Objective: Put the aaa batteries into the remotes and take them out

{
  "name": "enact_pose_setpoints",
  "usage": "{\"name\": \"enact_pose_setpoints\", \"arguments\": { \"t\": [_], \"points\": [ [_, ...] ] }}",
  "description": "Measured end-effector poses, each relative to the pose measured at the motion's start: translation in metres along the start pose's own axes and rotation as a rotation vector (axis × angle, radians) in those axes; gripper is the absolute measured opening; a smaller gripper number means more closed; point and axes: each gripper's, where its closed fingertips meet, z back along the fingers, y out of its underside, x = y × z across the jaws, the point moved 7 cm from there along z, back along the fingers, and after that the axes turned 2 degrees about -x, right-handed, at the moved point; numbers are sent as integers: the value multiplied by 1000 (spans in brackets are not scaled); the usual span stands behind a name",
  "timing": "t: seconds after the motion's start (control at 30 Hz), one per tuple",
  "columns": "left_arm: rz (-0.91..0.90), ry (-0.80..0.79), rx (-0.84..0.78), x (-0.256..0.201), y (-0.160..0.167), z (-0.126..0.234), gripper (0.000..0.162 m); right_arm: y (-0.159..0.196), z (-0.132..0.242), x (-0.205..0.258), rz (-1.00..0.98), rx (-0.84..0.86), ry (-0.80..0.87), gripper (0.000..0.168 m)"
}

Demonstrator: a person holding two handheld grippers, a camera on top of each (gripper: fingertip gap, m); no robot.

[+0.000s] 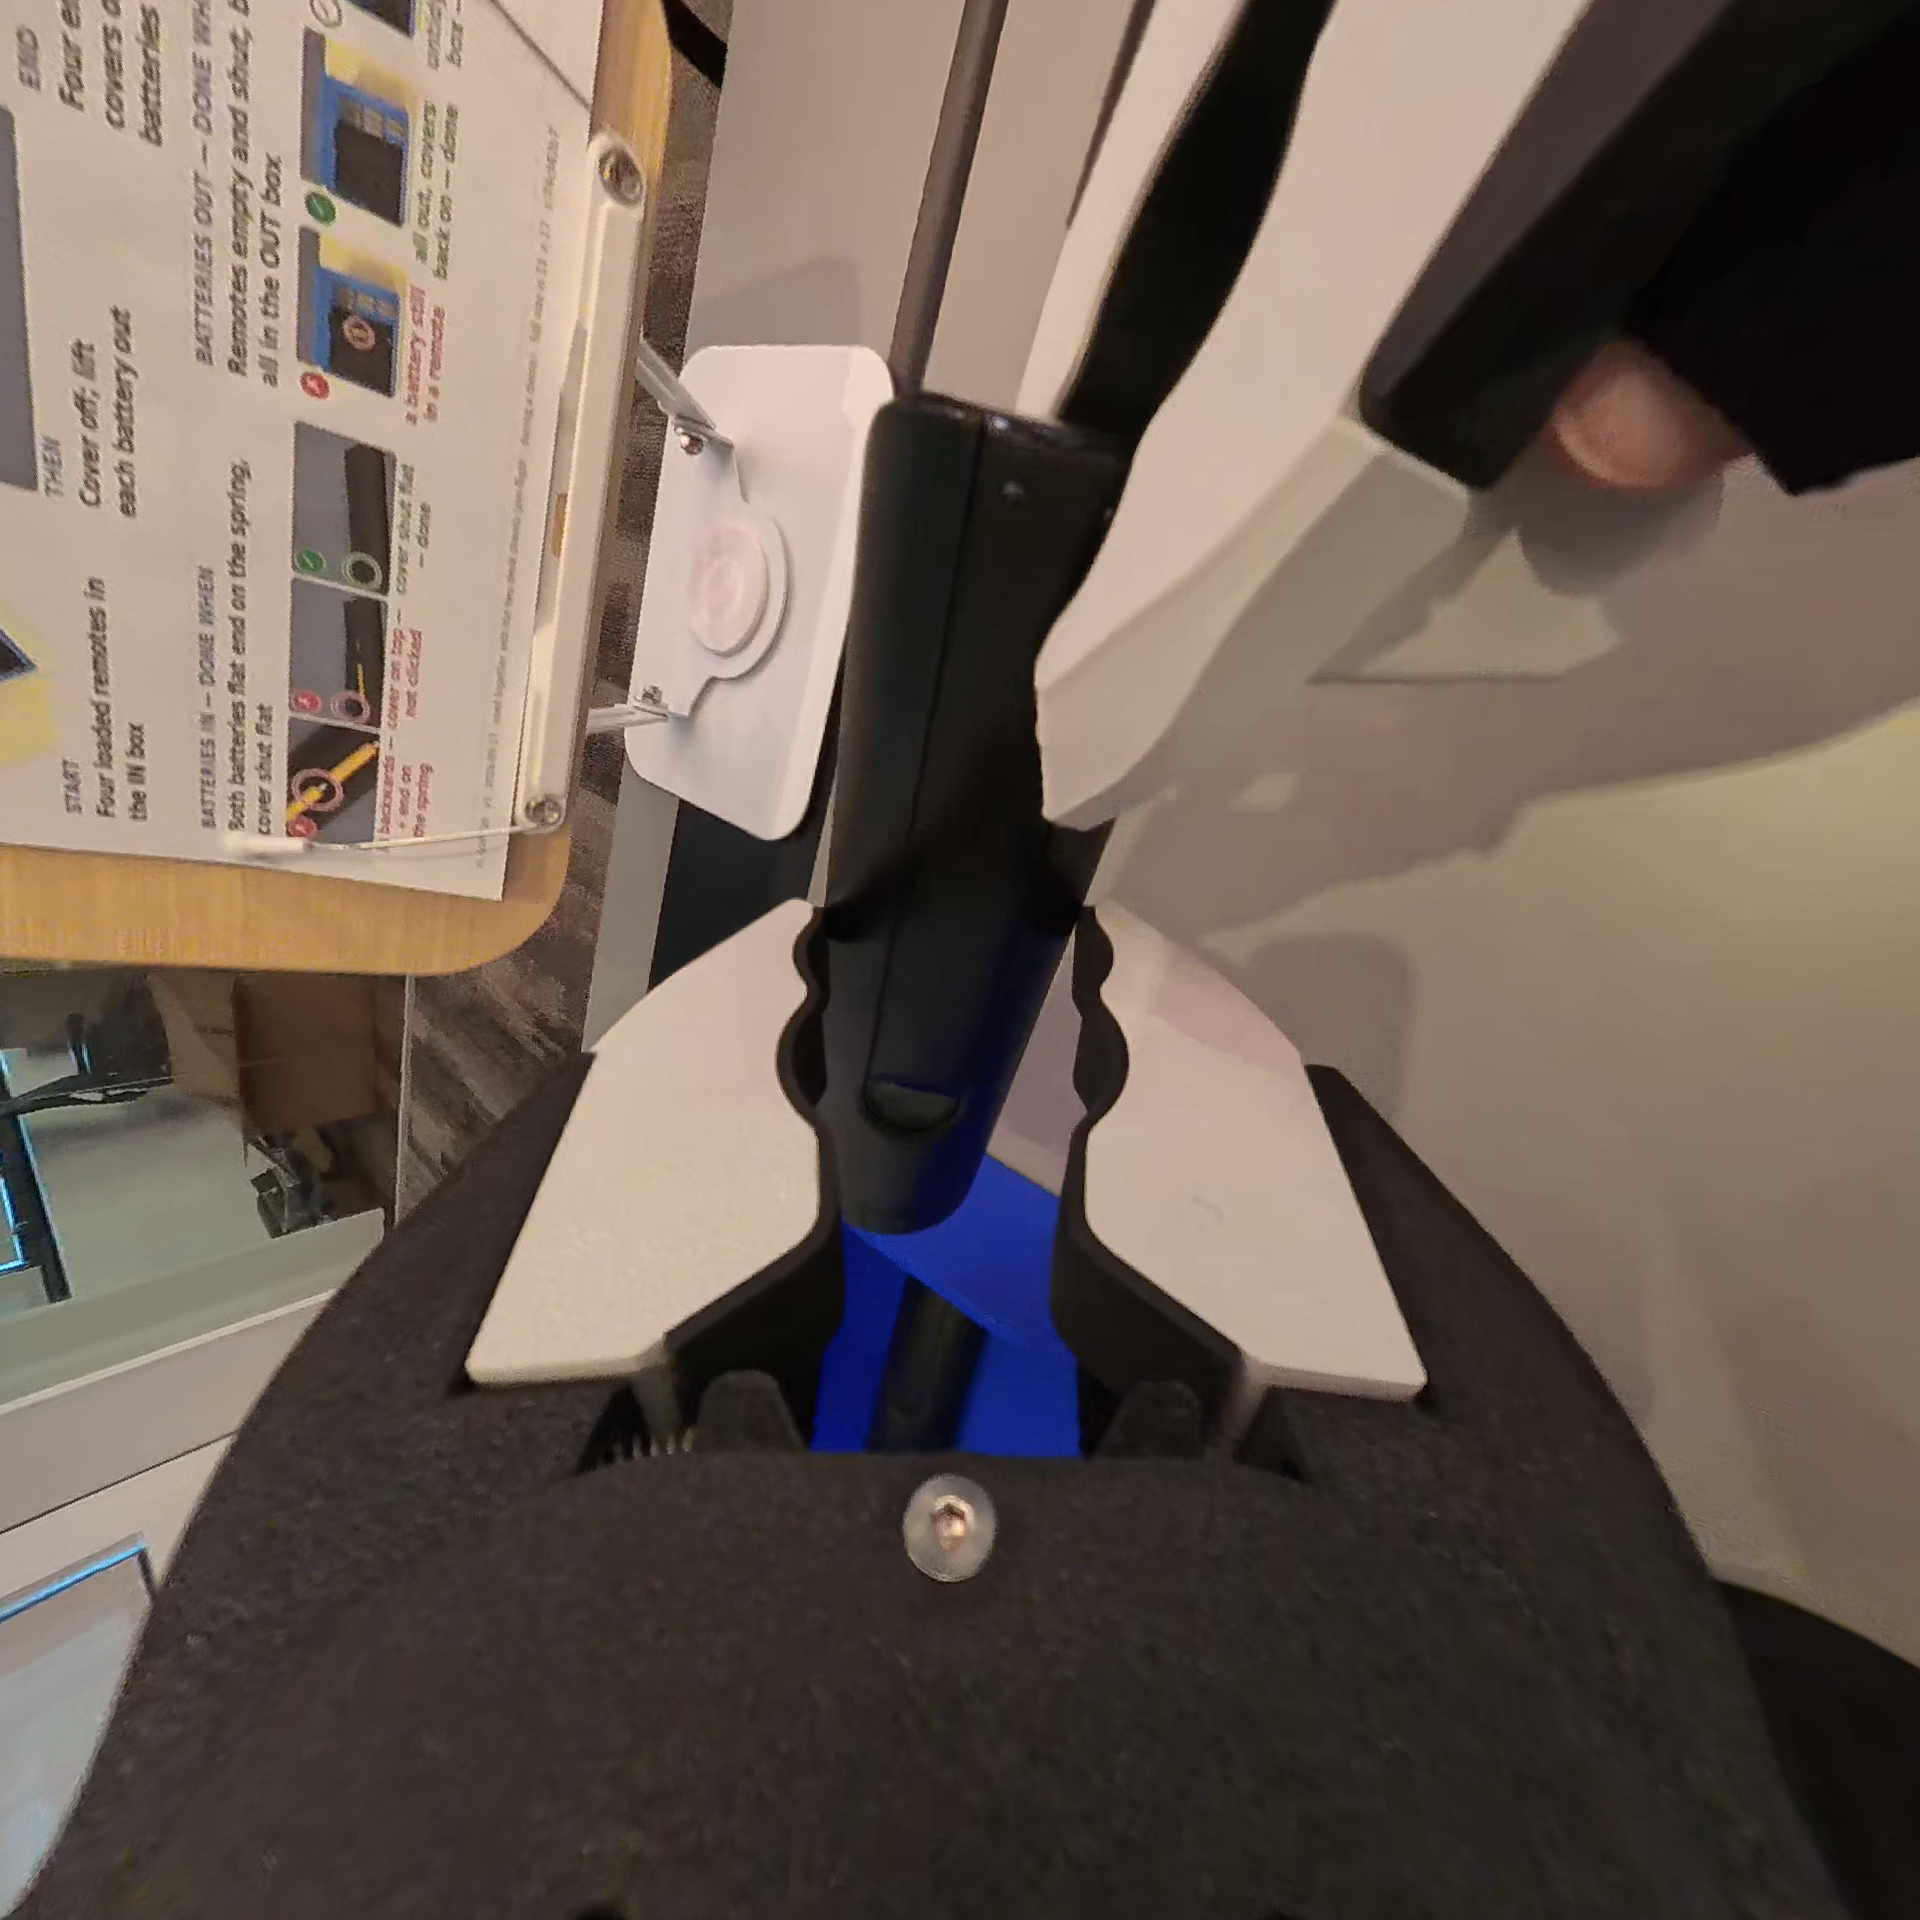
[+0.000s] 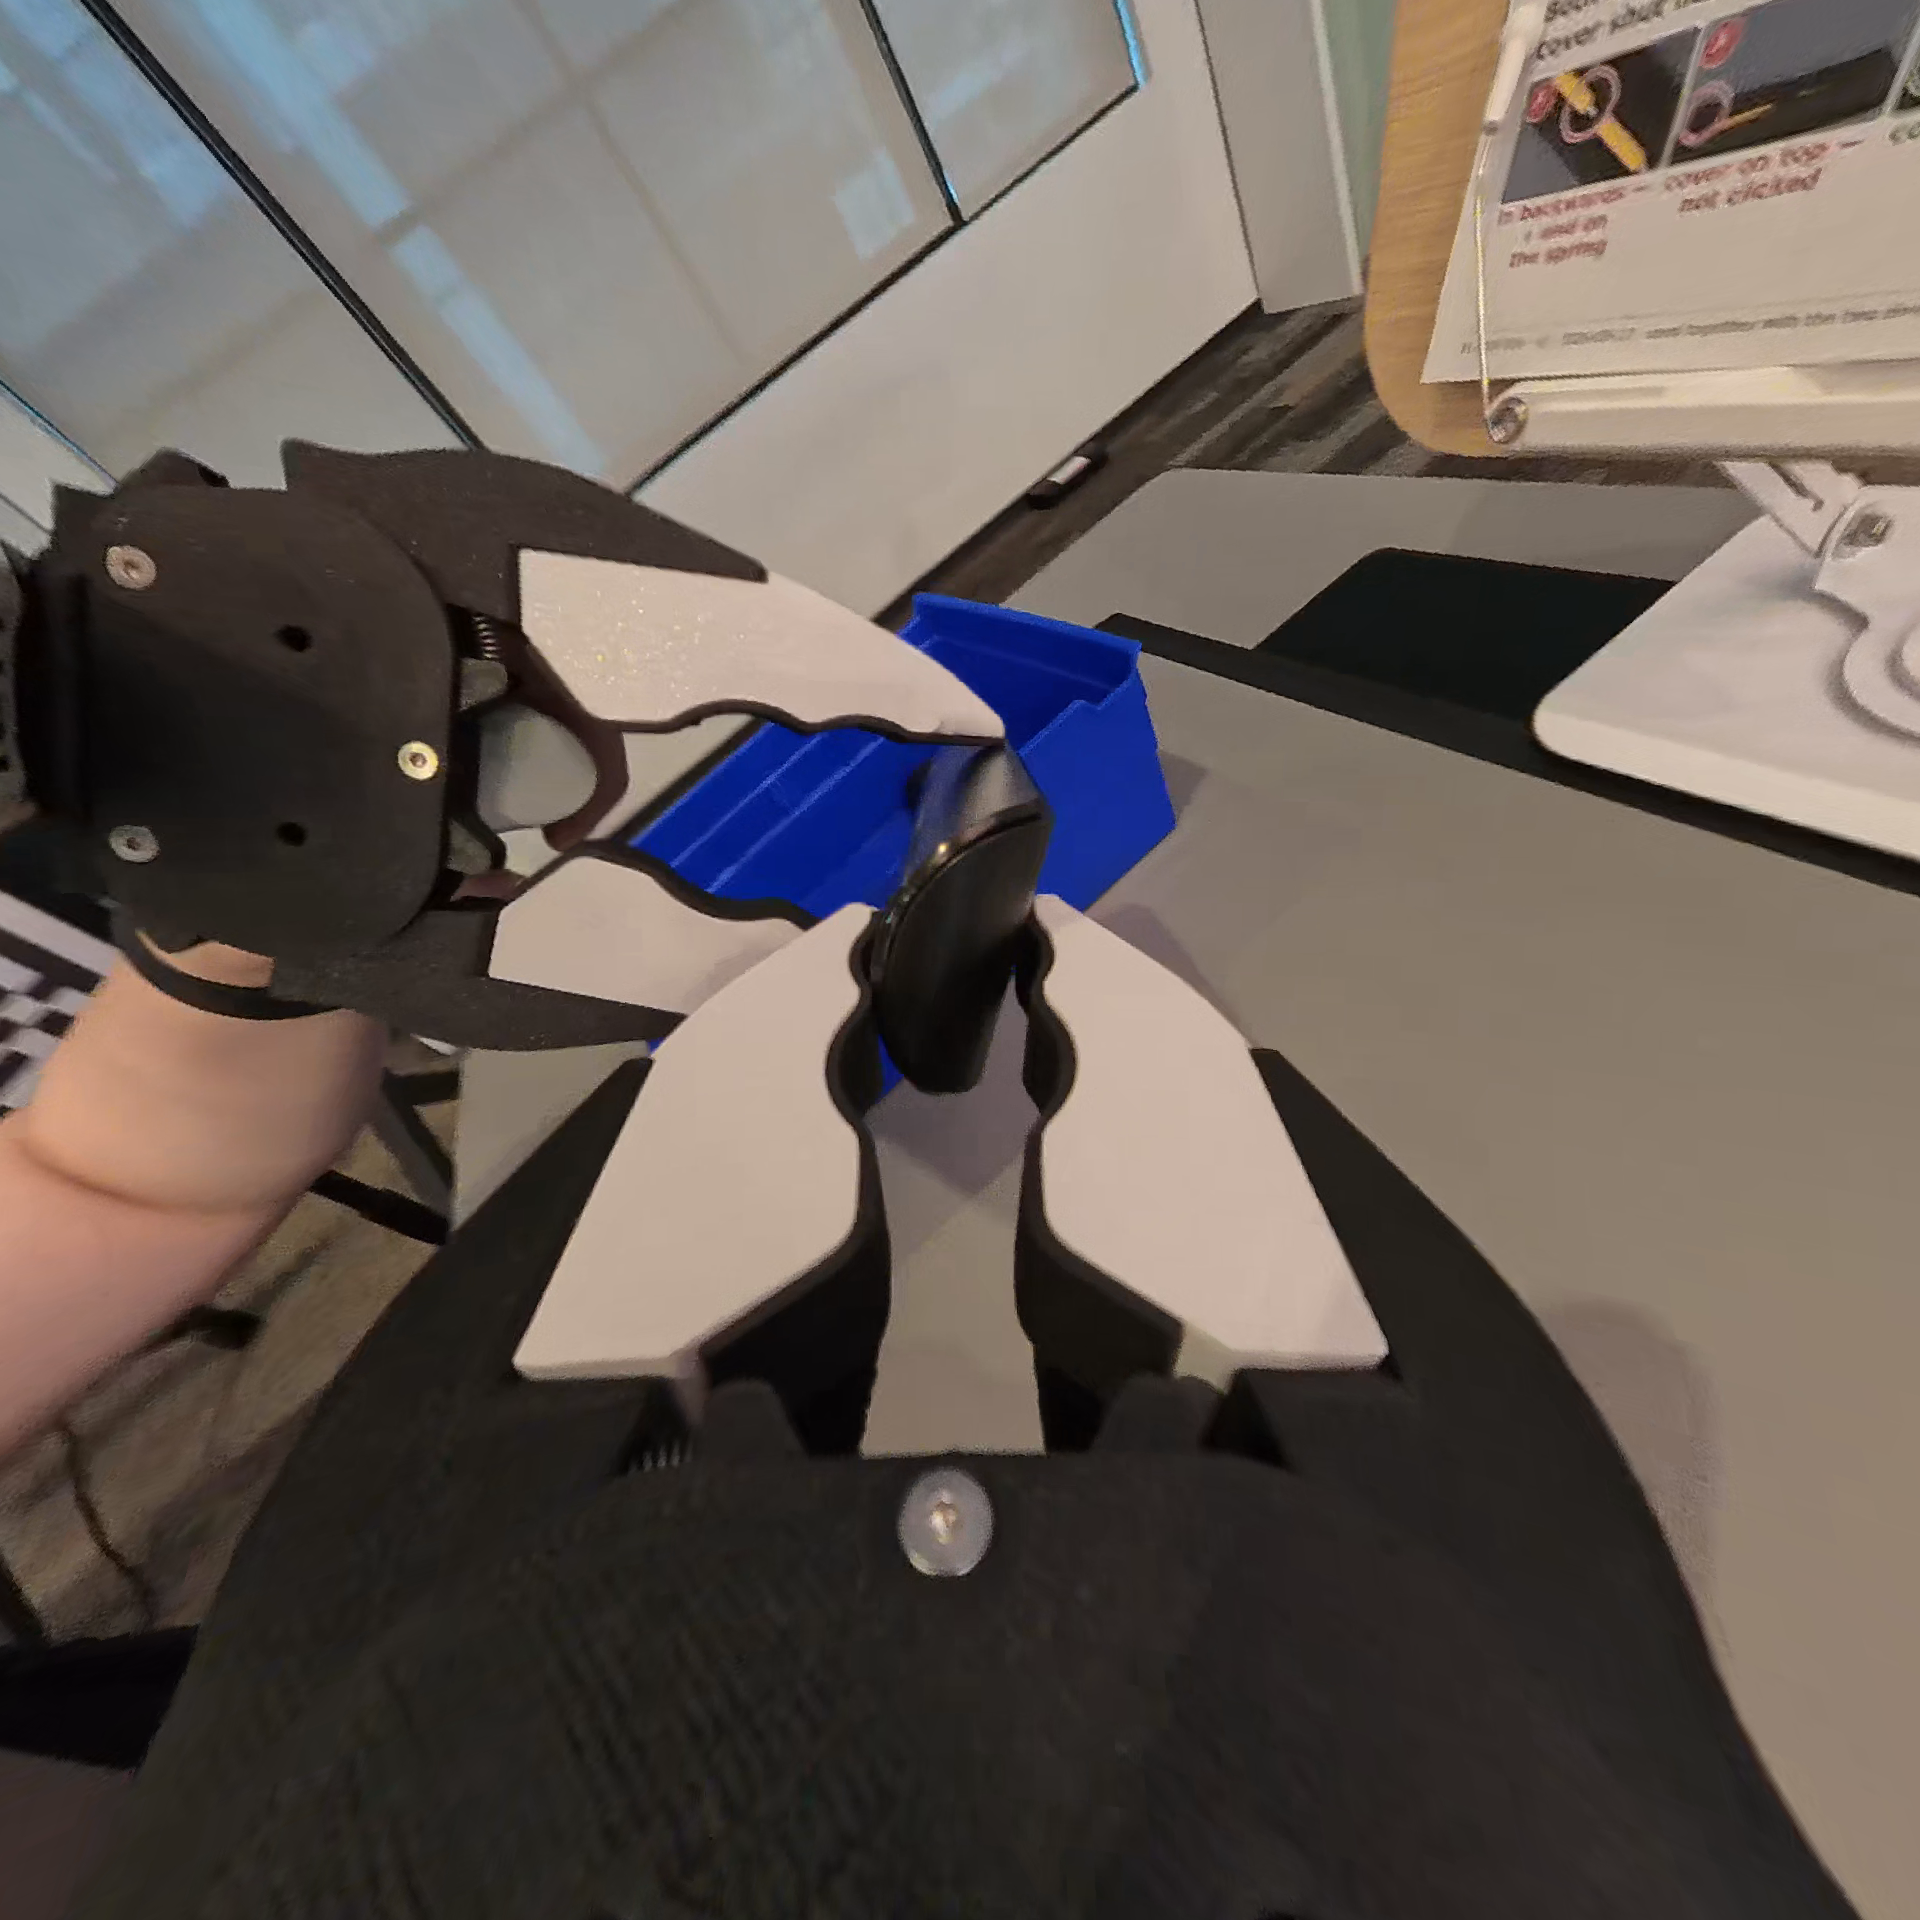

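Black and slim, the remote (image 2: 961, 945) is held in the air between both tools: the right gripper (image 2: 951, 971) pinches its lower end, while the left gripper (image 1: 948, 935) clamps around its body. Just behind it a blue bin (image 2: 1081, 727) sits on the grey table (image 2: 1507, 1039). Farther back, a printed instruction sheet (image 1: 260, 416) leans on a white stand (image 2: 1714, 665).

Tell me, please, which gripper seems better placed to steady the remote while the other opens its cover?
Left, I think. The left gripper holds the remote deeper between its fingers; the right gripper, also shut on it, pinches nearer its tips.
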Motion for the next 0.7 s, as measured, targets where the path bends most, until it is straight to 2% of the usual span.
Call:
{"name": "enact_pose_setpoints", "arguments": {
  "t": [0.17,0.23,0.3,0.37,0.53,0.7],
  "points": [
    [12,9,-57,-3,-23,-4,45,1,25,-24,-128,-99,-111,24],
    [42,-36,-81,2,-28,-4,45,3,34,-38,-174,-144,-125,24],
    [109,-120,-120,16,-27,1,47,4,42,-55,-216,-167,-116,24],
    [245,-130,-187,29,-20,10,48,3,53,-71,-222,-177,-92,24],
    [687,76,-515,47,9,31,55,-9,83,-85,-248,-262,-121,24],
    [807,300,-785,30,14,29,65,-28,107,-68,-298,-366,-367,24]
  ]
}}
